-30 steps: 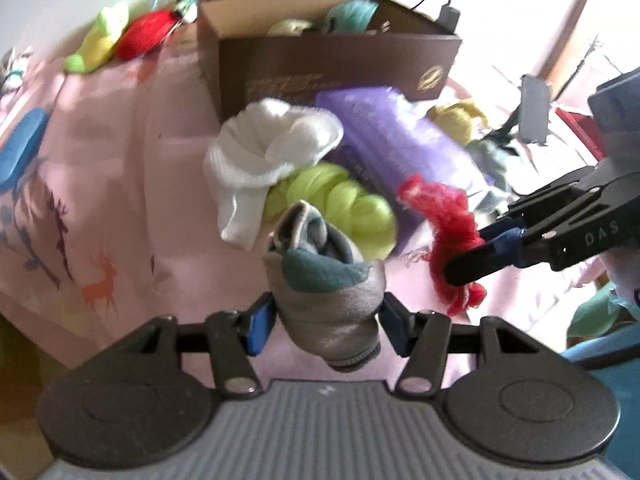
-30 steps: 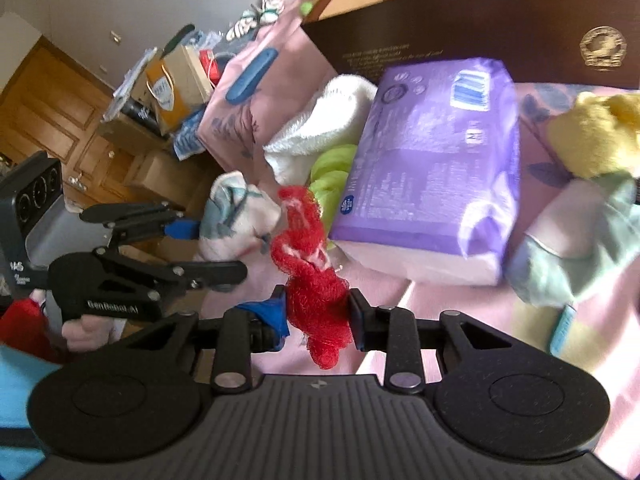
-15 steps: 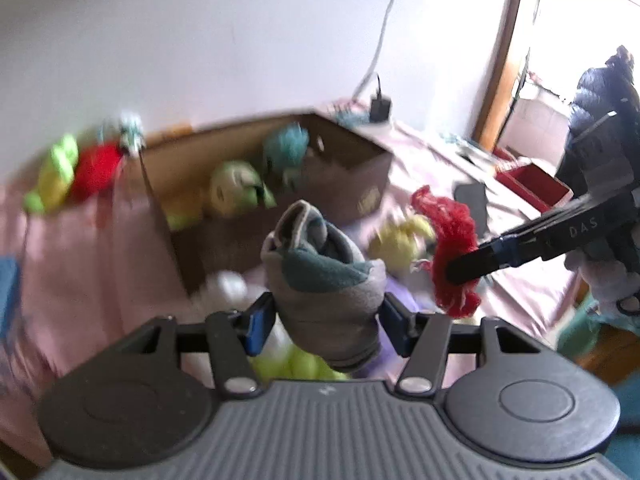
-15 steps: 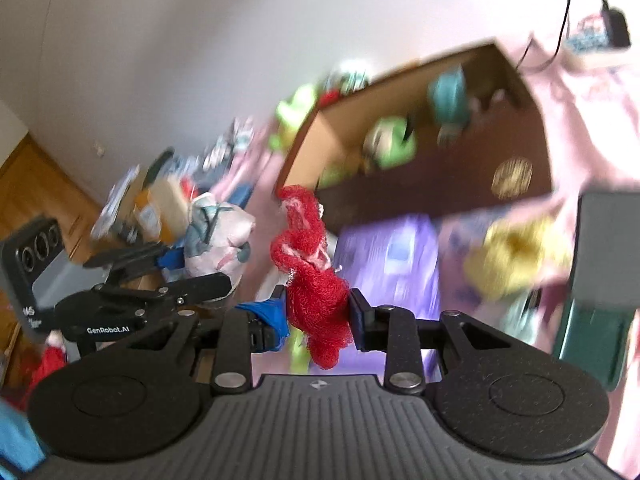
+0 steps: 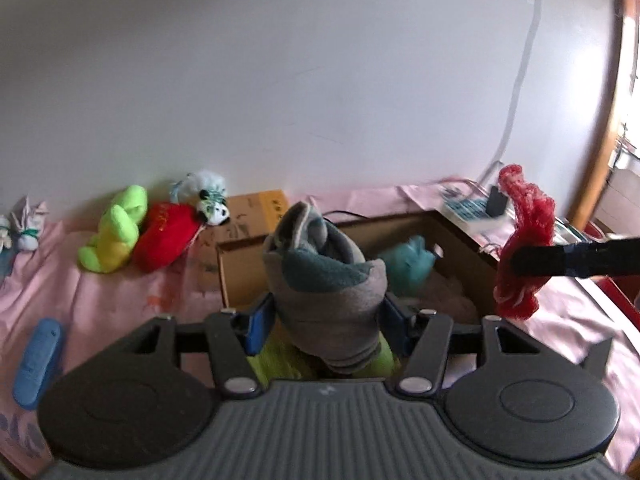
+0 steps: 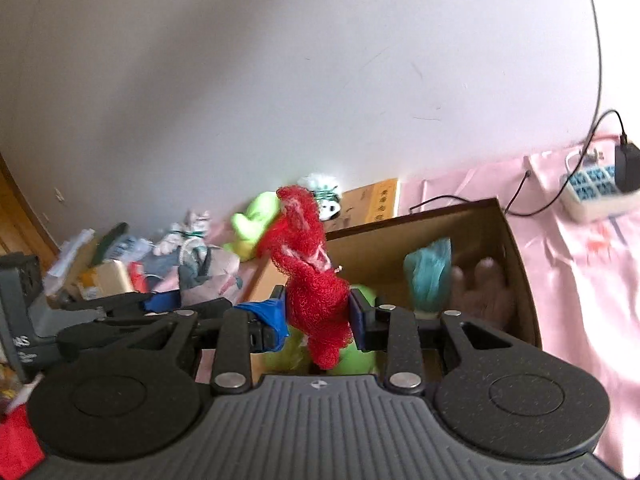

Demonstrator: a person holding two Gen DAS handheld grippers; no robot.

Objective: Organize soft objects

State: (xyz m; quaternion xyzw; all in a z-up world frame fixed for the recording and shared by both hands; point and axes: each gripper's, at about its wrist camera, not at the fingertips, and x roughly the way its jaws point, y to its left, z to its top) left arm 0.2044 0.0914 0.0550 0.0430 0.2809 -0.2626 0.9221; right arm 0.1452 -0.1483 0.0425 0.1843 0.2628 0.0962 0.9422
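My left gripper (image 5: 326,322) is shut on a grey and teal sock bundle (image 5: 324,280), held above the near side of the brown cardboard box (image 5: 460,236). My right gripper (image 6: 318,322) is shut on a red mesh puff (image 6: 314,280), held over the same box (image 6: 516,248); the puff also shows in the left wrist view (image 5: 524,248). Inside the box lie a teal fluffy item (image 6: 428,272), a brownish plush (image 6: 480,292) and something lime green (image 6: 356,356). In the right wrist view the left gripper (image 6: 132,312) with its bundle (image 6: 208,272) is at the left.
A lime green plush (image 5: 116,236), a red plush (image 5: 168,236) and a small panda toy (image 5: 210,202) lie by the wall on the pink cloth (image 5: 104,304). A blue object (image 5: 38,360) lies at left. A power strip (image 6: 596,188) with charger sits at right.
Both grippers have risen and moved forward over the box with their items still held. The towel, purple pack and yellow-green yarn have dropped out of view.
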